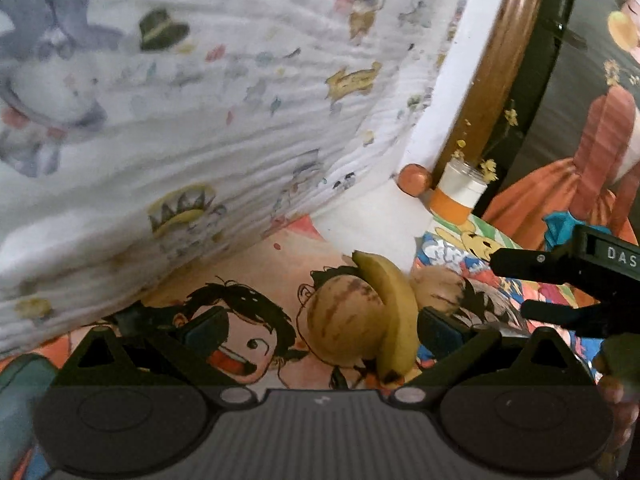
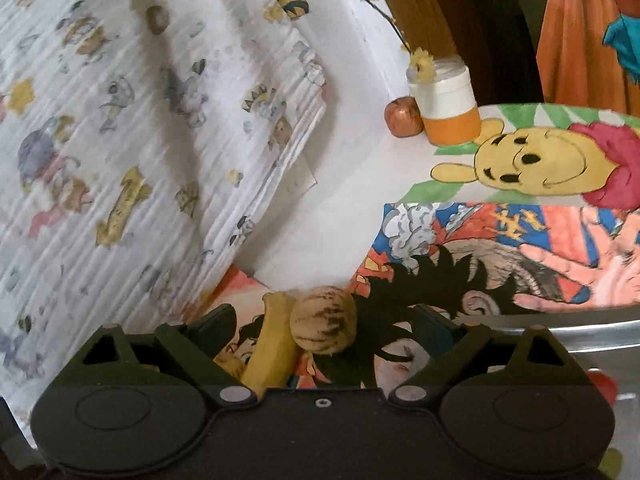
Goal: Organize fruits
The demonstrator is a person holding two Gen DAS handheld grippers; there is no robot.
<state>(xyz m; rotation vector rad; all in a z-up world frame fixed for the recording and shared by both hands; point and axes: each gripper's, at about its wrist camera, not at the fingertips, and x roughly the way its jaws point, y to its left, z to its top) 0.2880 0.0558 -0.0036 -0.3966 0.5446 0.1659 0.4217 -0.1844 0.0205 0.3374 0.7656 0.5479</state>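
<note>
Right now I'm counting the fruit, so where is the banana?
In the left wrist view the banana lies low and centre on the cartoon-print cloth, leaning against a round striped melon on its left, with a second melon right.

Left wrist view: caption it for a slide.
Open left claw facing two melons and a banana.
</note>
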